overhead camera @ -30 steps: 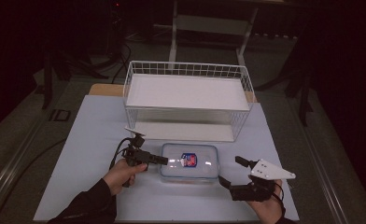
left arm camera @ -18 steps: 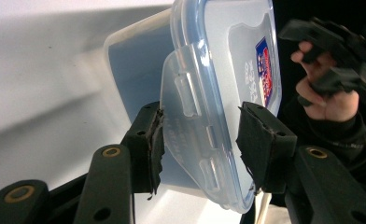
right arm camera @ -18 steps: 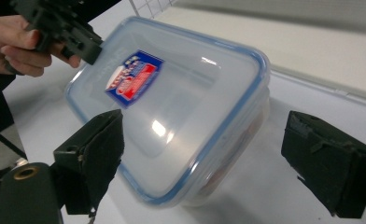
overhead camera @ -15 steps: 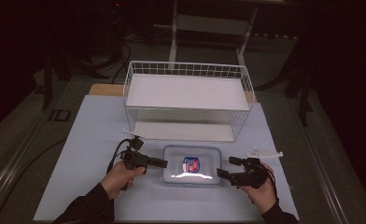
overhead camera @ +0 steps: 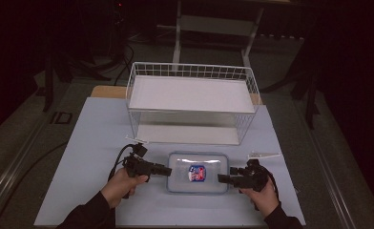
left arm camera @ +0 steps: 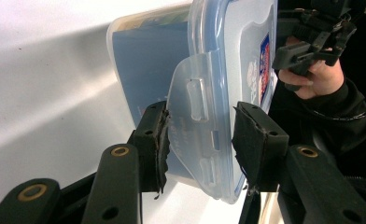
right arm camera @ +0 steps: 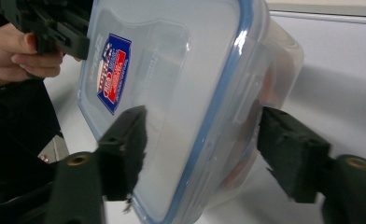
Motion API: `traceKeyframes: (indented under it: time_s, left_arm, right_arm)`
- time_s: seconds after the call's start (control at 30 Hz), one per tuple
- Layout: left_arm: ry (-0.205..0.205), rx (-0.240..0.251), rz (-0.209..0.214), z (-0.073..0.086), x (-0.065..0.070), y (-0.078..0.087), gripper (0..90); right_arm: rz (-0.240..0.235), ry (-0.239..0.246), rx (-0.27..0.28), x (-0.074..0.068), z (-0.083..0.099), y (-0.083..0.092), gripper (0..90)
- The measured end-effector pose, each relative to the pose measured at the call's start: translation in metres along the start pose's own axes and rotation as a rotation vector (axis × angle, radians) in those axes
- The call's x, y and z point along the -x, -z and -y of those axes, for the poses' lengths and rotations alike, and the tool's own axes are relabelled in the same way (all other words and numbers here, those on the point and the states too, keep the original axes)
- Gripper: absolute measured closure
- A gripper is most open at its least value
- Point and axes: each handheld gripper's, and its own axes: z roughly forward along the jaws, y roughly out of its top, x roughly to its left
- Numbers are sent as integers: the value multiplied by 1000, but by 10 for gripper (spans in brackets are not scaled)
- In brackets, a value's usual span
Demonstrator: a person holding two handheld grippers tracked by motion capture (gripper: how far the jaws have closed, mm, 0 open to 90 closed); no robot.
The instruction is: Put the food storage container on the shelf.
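Observation:
A clear plastic container with a blue-rimmed lid and a red and blue sticker lies flat on the white table, between both grippers. My left gripper is at its left end. In the left gripper view the jaws clamp the lid's hinged latch flap, with both pads touching. My right gripper points at the right end. In the right gripper view it stands open, straddling that end of the container with a gap beside the right pad.
A white wire basket with a shelf stands just behind the container, at the table's far side. Bare table lies to the left and right of the hands. Dark floor and stands surround the table.
My right gripper has swung in from the lower right to the container's right end, its jaws now around it. The left gripper and container have stayed put.

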Motion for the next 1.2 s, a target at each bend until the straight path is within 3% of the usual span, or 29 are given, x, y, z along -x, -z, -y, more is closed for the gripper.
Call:
traceKeyframes:
  time_s: [0.1, 0.17, 0.4, 0.57, 0.87, 1.2]
  left_arm:
    - [-5, 6, -2, 2, 1, 0, 564]
    - [-11, 10, -9, 3, 3, 0, 564]
    - [-34, 39, -38, 10, 12, 1, 565]
    - [-59, 62, -81, 11, 20, 2, 562]
    - [-80, 100, -89, 5, 26, 10, 560]
    - [-126, 151, -111, -13, 47, 31, 561]
  right_arm:
    - [-11, -32, 11, 2, 1, 4, 444]
    - [-21, -66, 14, 3, 1, 5, 458]
    - [-5, -104, 14, -3, 2, 9, 492]
    - [13, -89, 16, -8, 3, 10, 498]
    - [18, -81, 43, -14, -4, 14, 499]
    - [11, -36, 90, -27, -29, 24, 499]
